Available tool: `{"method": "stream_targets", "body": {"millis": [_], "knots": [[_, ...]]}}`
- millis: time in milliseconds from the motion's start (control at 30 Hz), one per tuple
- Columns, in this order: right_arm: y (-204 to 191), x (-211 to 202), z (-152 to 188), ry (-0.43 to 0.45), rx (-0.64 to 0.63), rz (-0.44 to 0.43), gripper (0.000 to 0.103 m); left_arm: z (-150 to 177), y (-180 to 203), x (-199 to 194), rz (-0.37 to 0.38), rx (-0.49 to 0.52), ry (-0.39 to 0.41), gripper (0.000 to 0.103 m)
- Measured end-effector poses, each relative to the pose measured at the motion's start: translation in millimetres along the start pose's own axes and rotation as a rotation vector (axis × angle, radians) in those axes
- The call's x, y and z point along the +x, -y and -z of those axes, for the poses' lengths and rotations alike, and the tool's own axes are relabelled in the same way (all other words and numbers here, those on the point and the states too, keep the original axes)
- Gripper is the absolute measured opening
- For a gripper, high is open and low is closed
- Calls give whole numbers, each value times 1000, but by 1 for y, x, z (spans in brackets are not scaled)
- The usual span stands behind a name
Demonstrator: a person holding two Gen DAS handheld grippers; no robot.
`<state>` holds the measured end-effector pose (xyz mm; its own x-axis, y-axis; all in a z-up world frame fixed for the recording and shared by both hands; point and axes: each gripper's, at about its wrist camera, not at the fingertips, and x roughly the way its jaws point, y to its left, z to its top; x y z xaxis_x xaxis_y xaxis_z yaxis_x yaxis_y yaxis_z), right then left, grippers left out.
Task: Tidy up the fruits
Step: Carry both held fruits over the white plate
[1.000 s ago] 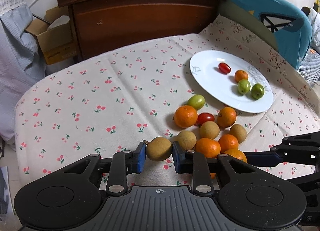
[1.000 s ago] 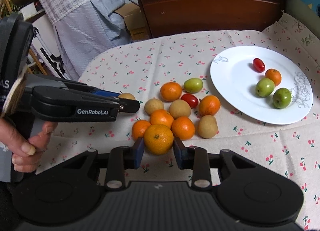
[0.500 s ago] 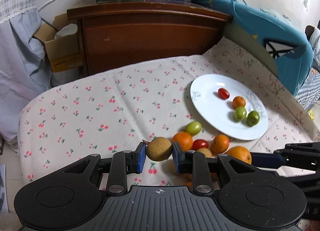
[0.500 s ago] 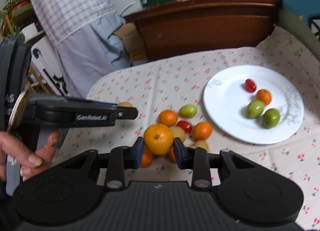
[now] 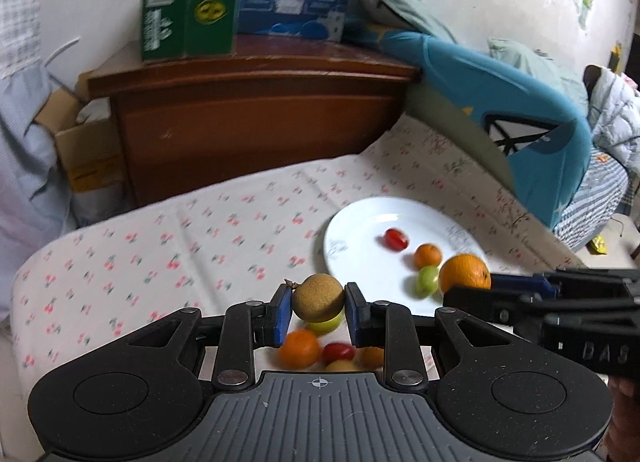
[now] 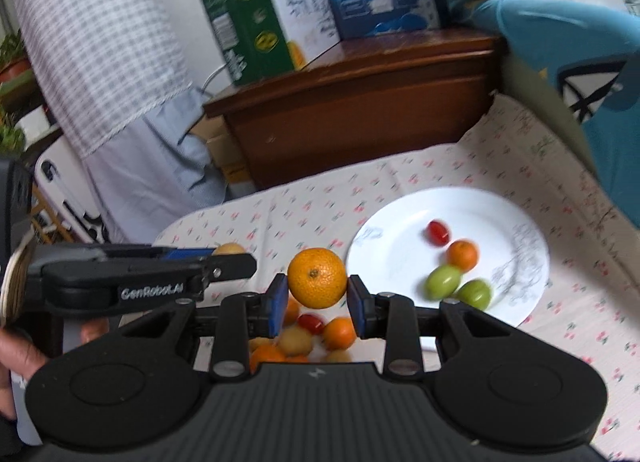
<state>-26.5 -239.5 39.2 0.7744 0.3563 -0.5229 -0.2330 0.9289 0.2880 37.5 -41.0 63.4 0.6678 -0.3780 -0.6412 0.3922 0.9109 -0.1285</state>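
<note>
Our left gripper (image 5: 318,304) clamps a brown fruit (image 5: 318,298); our right gripper (image 6: 318,294) grips an orange (image 6: 317,277) beside the plate (image 6: 392,262).

Both claws have risen off the fruit pile, carrying the brown fruit (image 5: 318,297) and orange (image 6: 317,277).

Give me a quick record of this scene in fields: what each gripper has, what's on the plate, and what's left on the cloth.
left gripper: shut on round brown longan-like fruit
right gripper: shut on round orange mandarin
white round plate: one red cherry tomato, one small orange fruit, two green fruits
cherry-print tablecloth: pile of loose orange, red and tan fruits below the grippers
both held fruits: lifted clear of the cloth
</note>
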Motion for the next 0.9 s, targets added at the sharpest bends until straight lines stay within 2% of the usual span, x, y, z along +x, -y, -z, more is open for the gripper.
{"method": "stream_targets", "body": {"millis": [267,633,800,900], "knots": [[48,-10,-22,42,93,81,32,-17,25,21,62,47,13,25],[103,17,-18,-54,282,233,32,-20,39,71,76,63,-62,25],[117,29,-13,-91,354,243,32,-18,46,90,83,73,-94,25],[118,35,-13,-100,348,261,32,-17,47,100,88,60,-115,25]]}}
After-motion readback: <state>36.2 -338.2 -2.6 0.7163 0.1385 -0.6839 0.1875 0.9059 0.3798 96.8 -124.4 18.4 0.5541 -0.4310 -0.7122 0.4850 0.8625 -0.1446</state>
